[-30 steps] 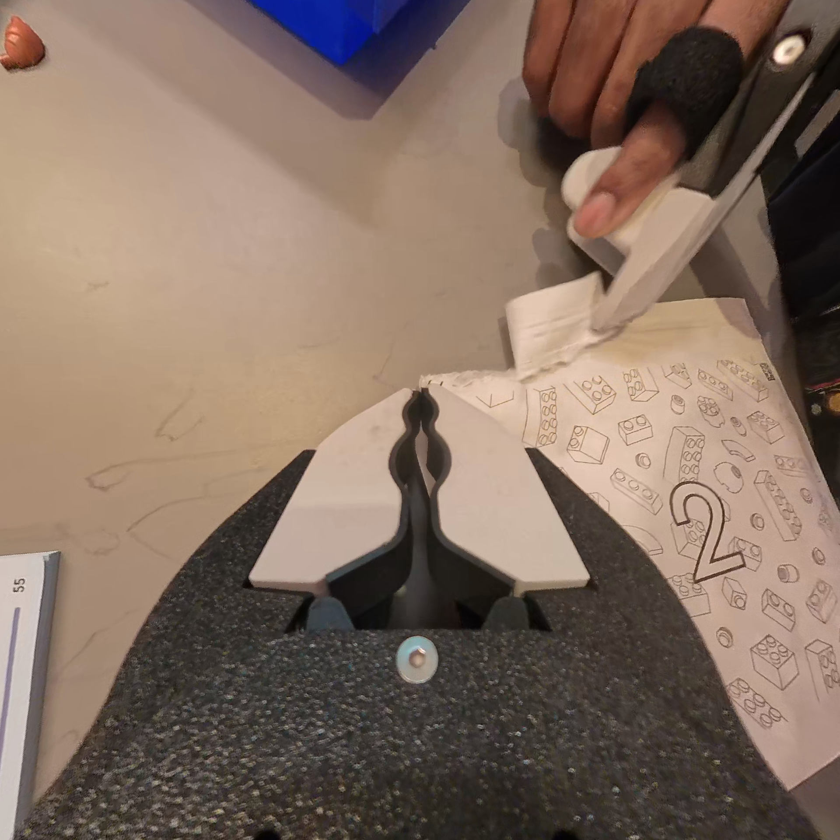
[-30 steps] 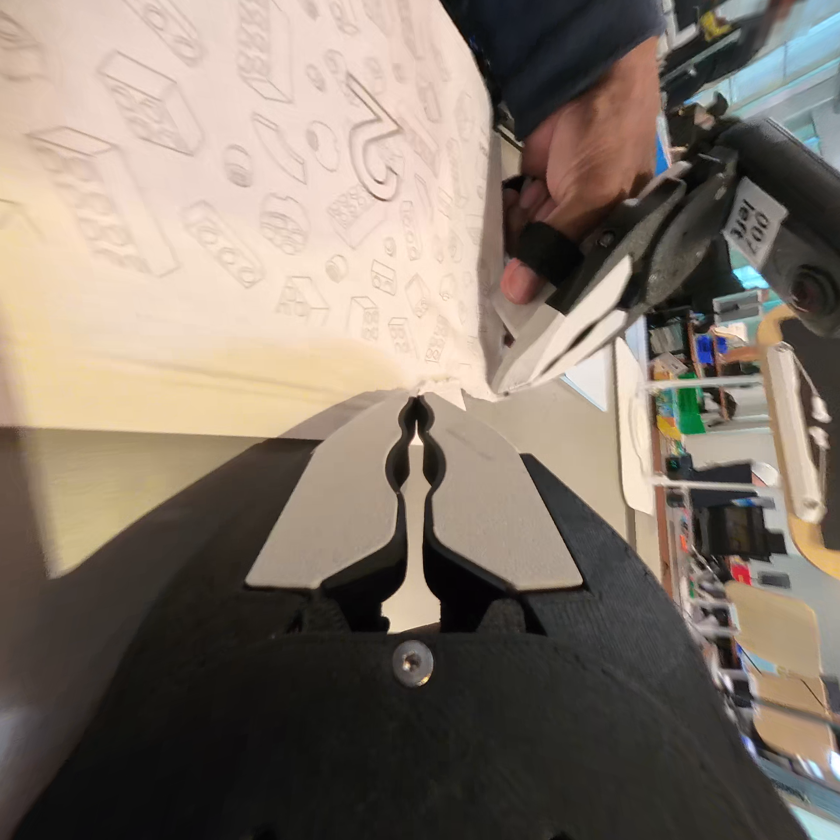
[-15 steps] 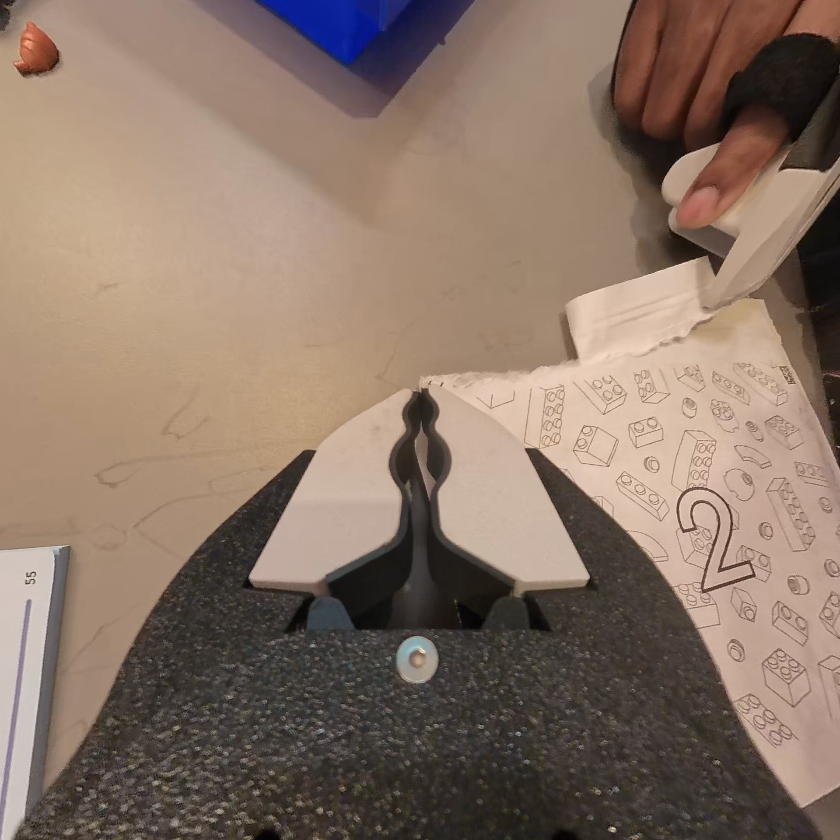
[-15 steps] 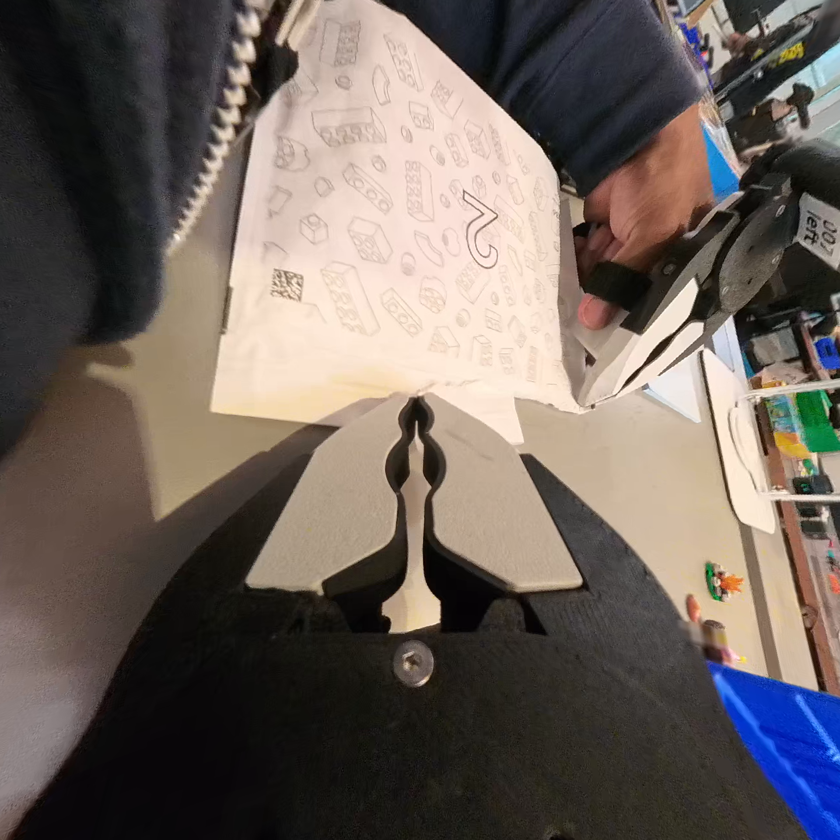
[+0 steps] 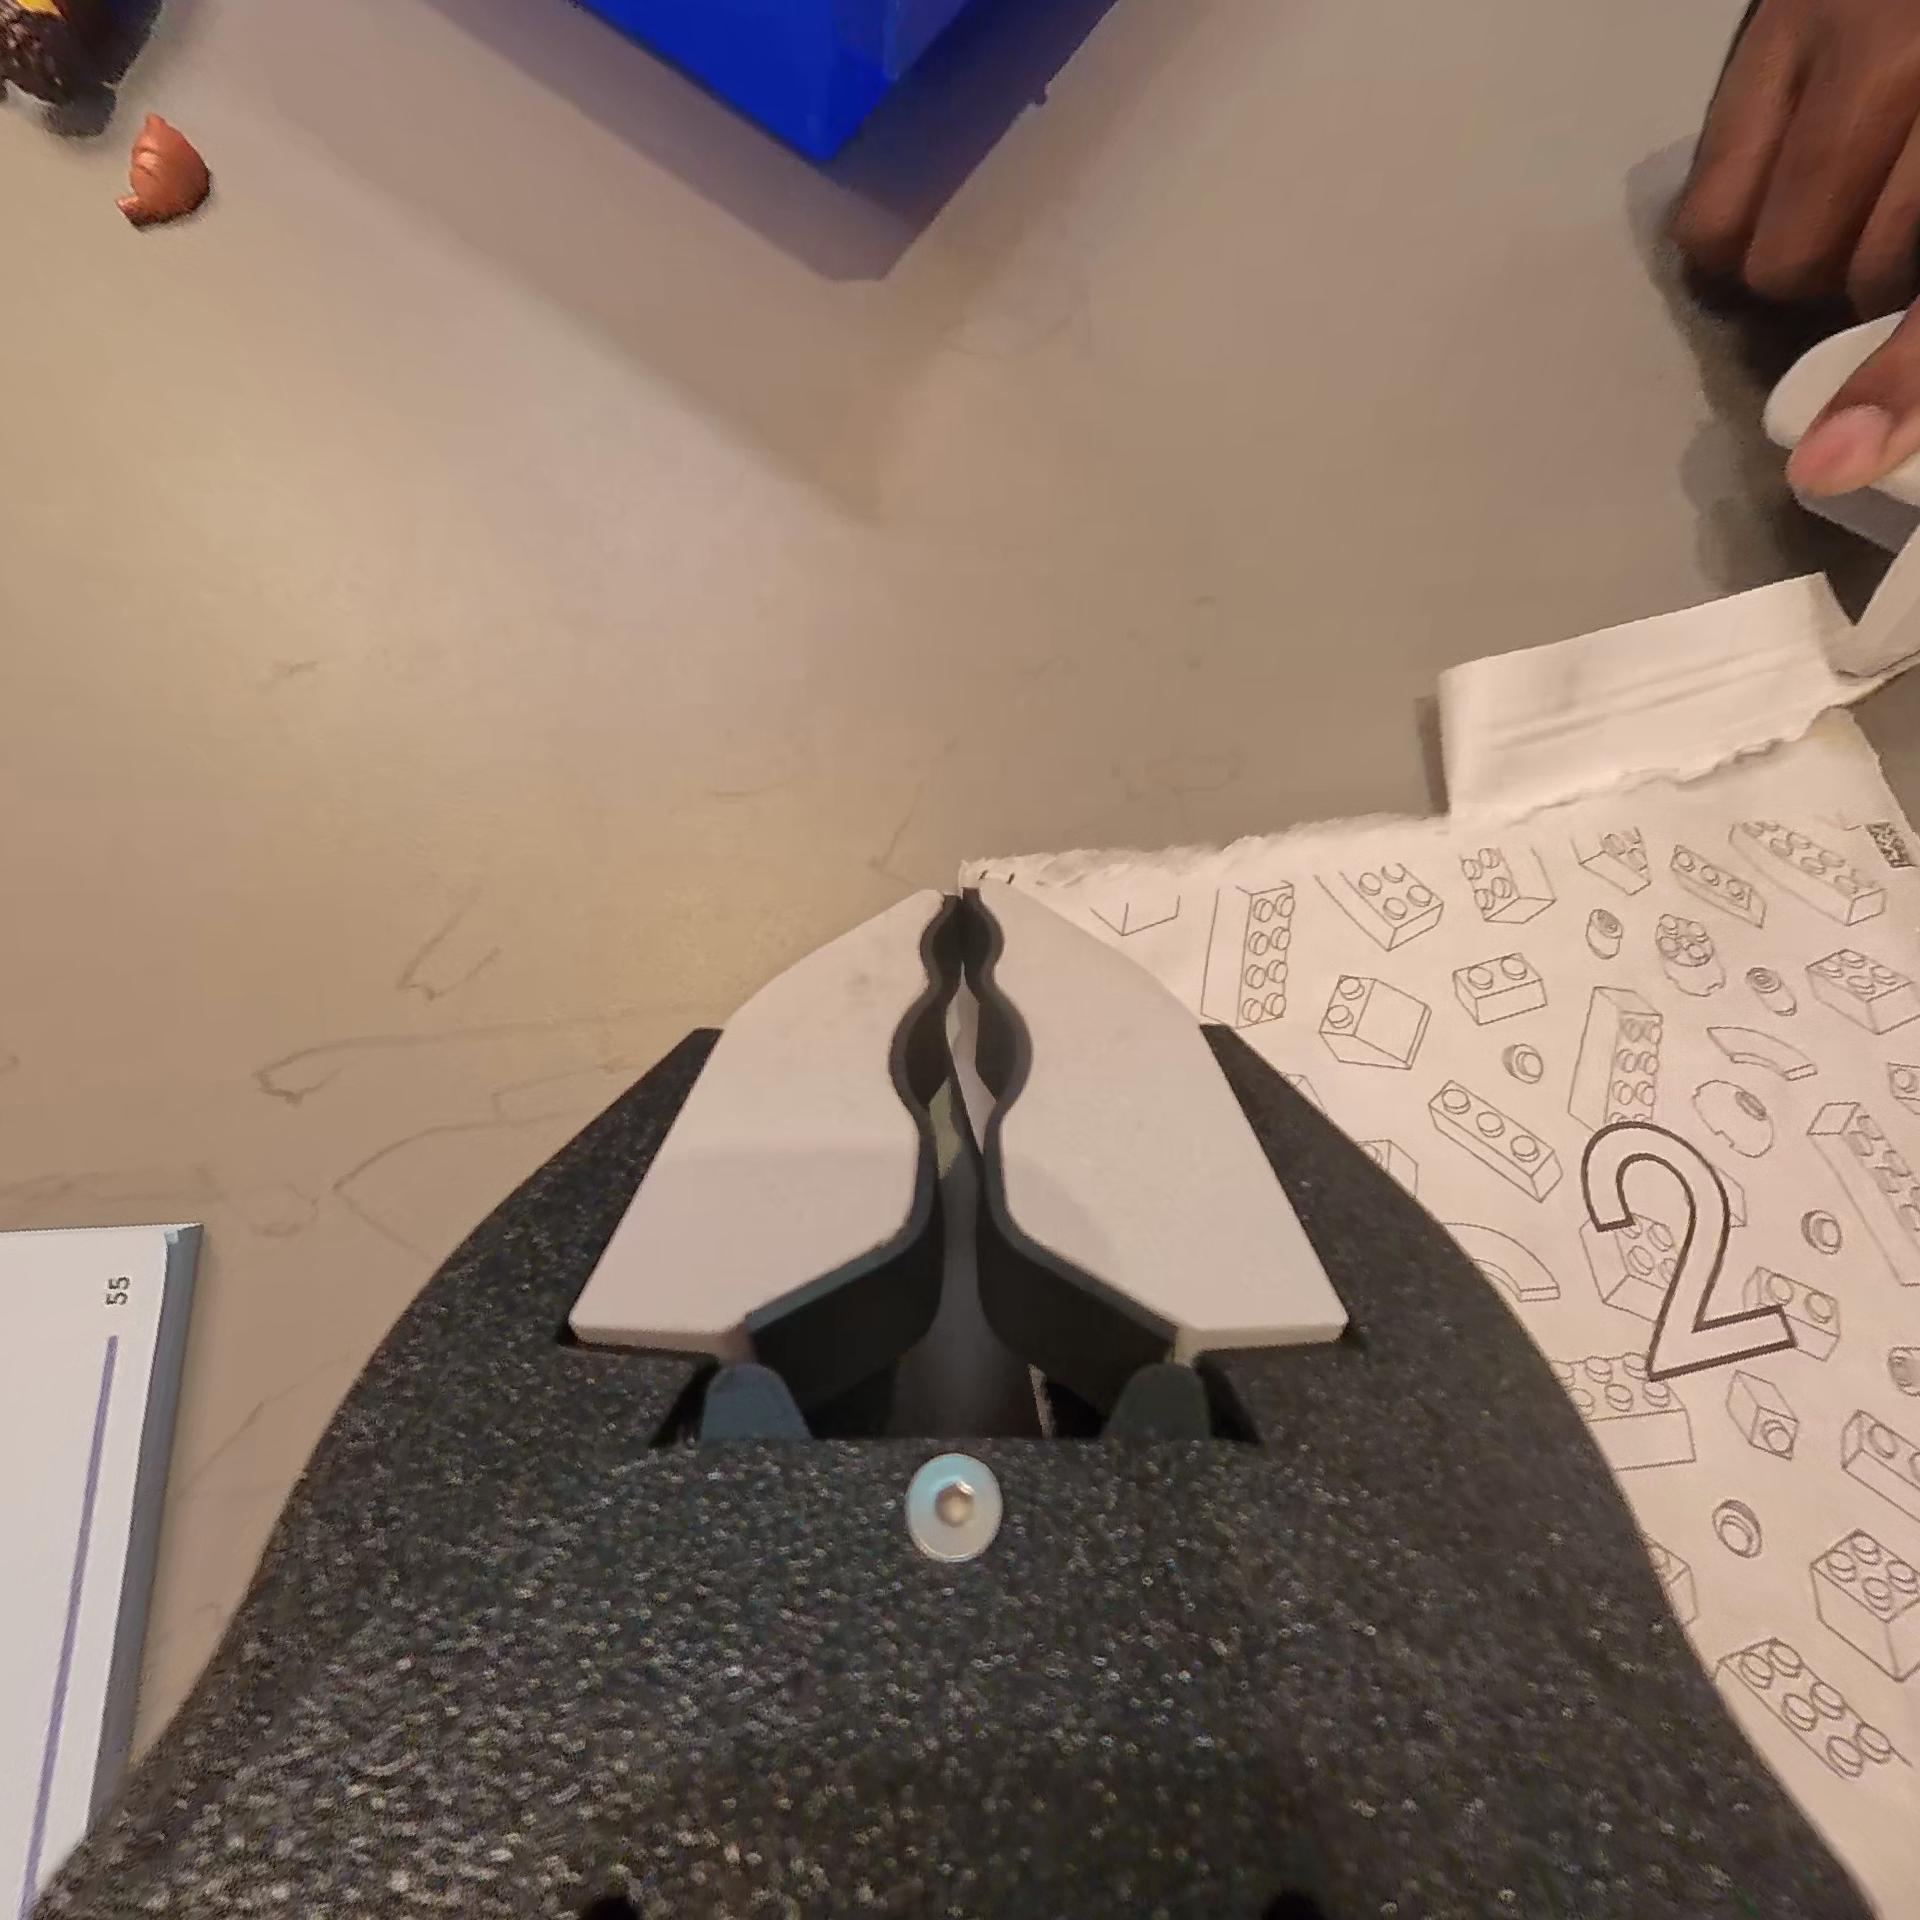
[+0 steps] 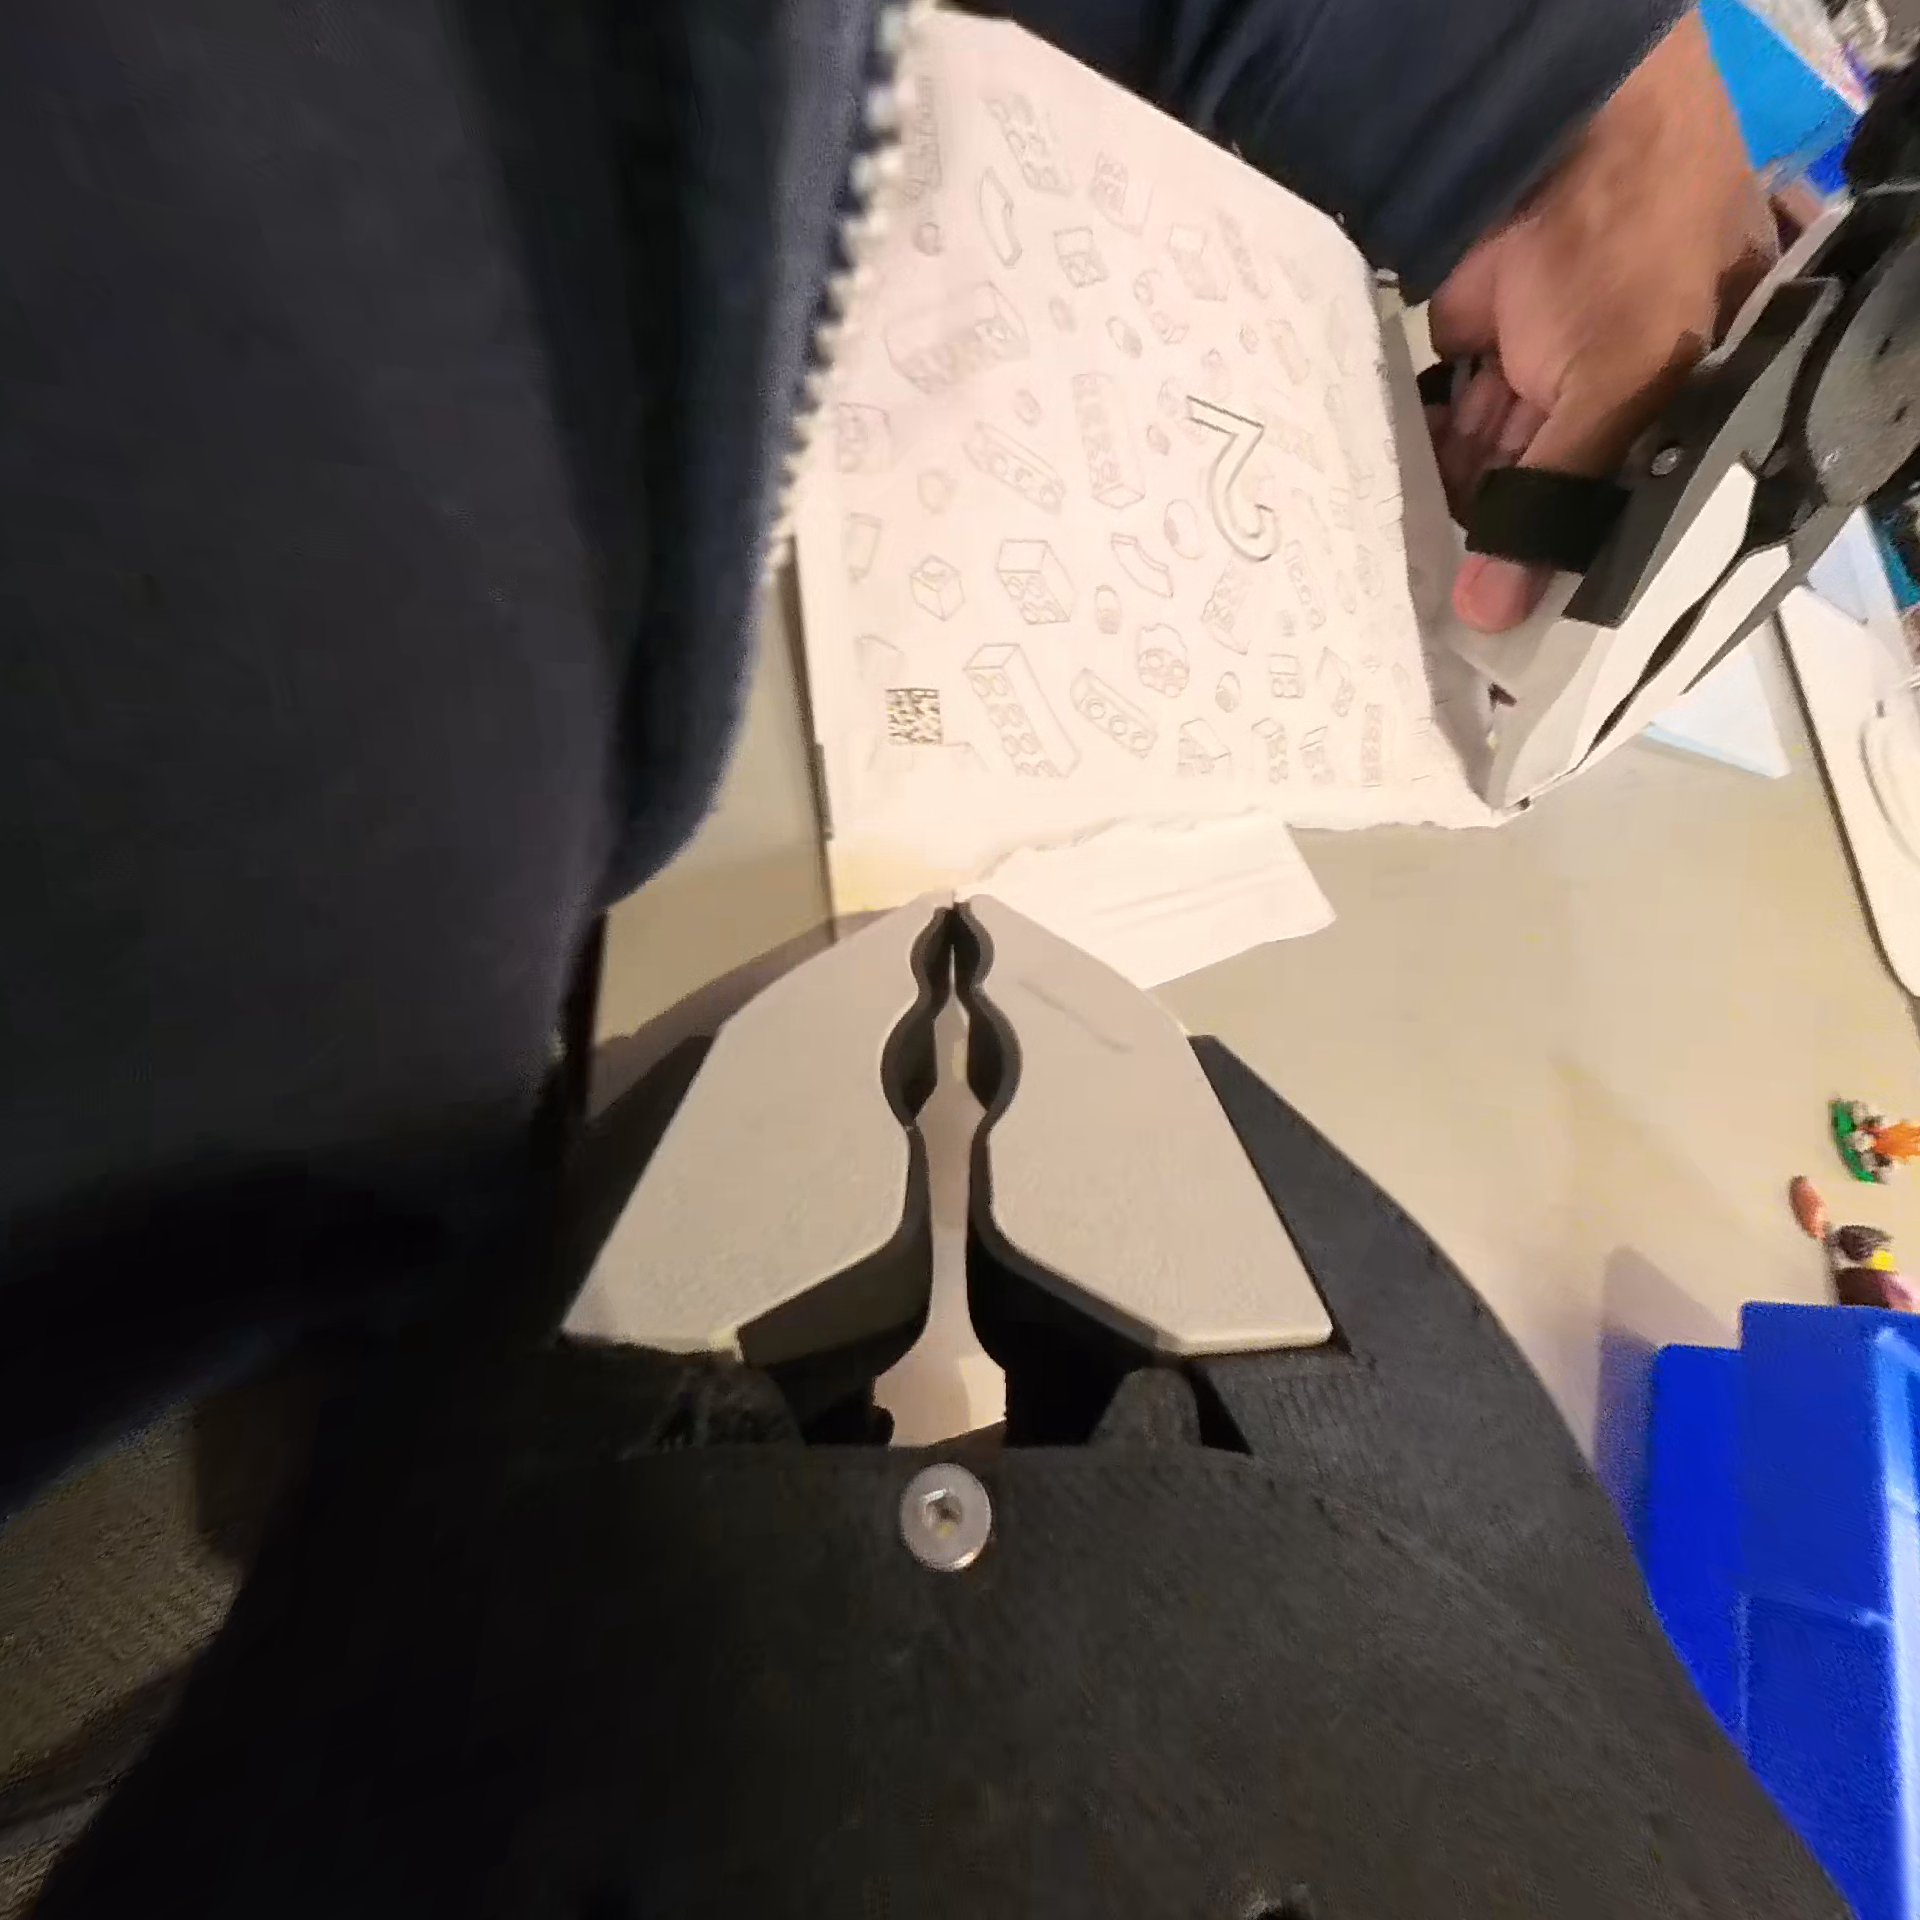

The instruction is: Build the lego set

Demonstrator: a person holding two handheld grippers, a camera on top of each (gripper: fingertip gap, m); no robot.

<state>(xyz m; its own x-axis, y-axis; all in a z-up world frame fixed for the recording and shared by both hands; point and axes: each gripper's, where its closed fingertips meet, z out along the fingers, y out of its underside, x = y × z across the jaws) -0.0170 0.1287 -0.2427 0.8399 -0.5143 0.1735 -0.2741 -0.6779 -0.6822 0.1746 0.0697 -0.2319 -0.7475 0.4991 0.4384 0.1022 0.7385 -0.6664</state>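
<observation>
Paper, thin and light, makes up the printed bag (image 5: pixel 1558 1091); it looks limp and easy to rip, so any hold belongs on an edge or corner. It lies on the beige tabletop (image 5: pixel 520 623). At its near torn corner the left hand-held gripper (image 5: pixel 961 904) pinches it. Along its torn top edge a white strip (image 6: pixel 1164 914) hangs off, clamped in the right hand-held gripper (image 6: pixel 954 920). Beyond the bag sits a blue bin (image 5: pixel 831 73).

Soft warm indoor light fell evenly; shadows were faint; the right wrist view was motion-blurred, its edges stretched.
</observation>
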